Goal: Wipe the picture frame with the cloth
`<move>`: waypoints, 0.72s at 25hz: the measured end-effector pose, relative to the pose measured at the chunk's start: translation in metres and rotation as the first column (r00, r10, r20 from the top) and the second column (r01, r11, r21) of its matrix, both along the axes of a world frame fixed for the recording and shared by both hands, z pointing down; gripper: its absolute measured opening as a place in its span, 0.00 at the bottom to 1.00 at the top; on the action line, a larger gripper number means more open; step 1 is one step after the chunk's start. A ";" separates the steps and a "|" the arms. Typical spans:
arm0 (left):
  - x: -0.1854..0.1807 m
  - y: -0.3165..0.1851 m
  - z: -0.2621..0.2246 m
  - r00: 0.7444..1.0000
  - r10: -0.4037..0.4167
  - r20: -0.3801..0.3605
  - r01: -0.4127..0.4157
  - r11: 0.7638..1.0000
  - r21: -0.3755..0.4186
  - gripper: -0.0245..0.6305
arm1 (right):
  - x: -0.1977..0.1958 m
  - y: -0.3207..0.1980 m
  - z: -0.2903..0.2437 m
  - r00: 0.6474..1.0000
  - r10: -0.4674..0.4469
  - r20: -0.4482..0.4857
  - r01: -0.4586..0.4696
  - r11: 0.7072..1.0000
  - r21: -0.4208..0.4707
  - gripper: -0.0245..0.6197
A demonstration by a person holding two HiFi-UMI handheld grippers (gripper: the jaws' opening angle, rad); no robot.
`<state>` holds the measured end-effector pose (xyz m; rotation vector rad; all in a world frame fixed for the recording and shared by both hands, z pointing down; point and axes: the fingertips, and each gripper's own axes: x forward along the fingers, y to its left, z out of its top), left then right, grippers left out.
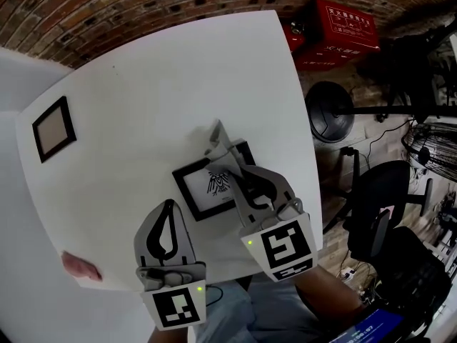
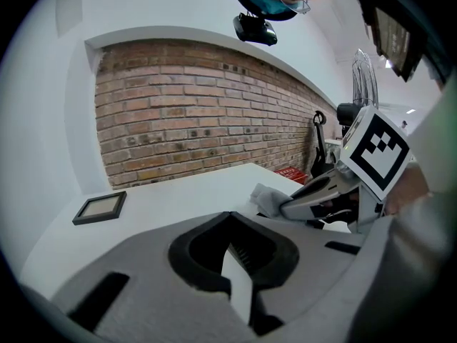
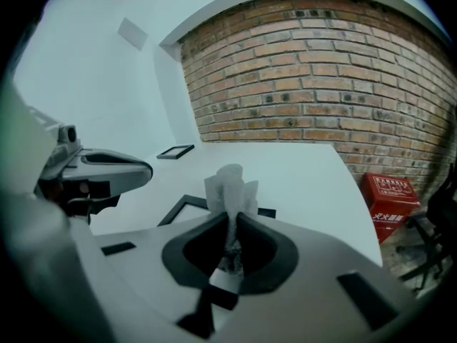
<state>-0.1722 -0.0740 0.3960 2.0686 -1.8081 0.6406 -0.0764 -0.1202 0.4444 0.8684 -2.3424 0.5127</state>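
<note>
A black picture frame (image 1: 191,191) with a white print lies flat near the front of the white table (image 1: 157,84). My right gripper (image 1: 226,154) hovers over the frame's upper right part, shut on a crumpled white cloth (image 1: 215,133) that sticks out past its fingertips. In the right gripper view the cloth (image 3: 230,184) stands pinched between the jaws, with the frame's edge (image 3: 184,204) just beyond. My left gripper (image 1: 168,207) sits by the frame's lower left corner, jaws closed together with nothing between them (image 2: 230,217).
A second small dark frame (image 1: 53,128) lies at the table's far left. A pink object (image 1: 80,266) rests at the near left edge. Off the table's right side are red boxes (image 1: 343,27), a fan base (image 1: 328,113) and a black chair (image 1: 385,213). A brick wall stands behind.
</note>
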 end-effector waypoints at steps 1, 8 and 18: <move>0.002 0.000 0.000 1.000 0.003 0.001 -0.003 1.000 -0.002 0.05 | 0.002 0.000 0.000 1.000 0.005 0.000 -0.005 1.000 -0.002 0.09; 0.012 -0.004 -0.001 1.000 0.024 0.000 -0.024 1.000 0.001 0.05 | 0.016 -0.003 0.000 1.000 0.029 -0.002 -0.029 1.000 0.002 0.09; 0.031 -0.008 -0.004 0.998 0.057 0.007 -0.057 0.998 0.018 0.05 | 0.045 -0.007 -0.004 0.996 0.088 -0.009 -0.088 0.996 0.014 0.09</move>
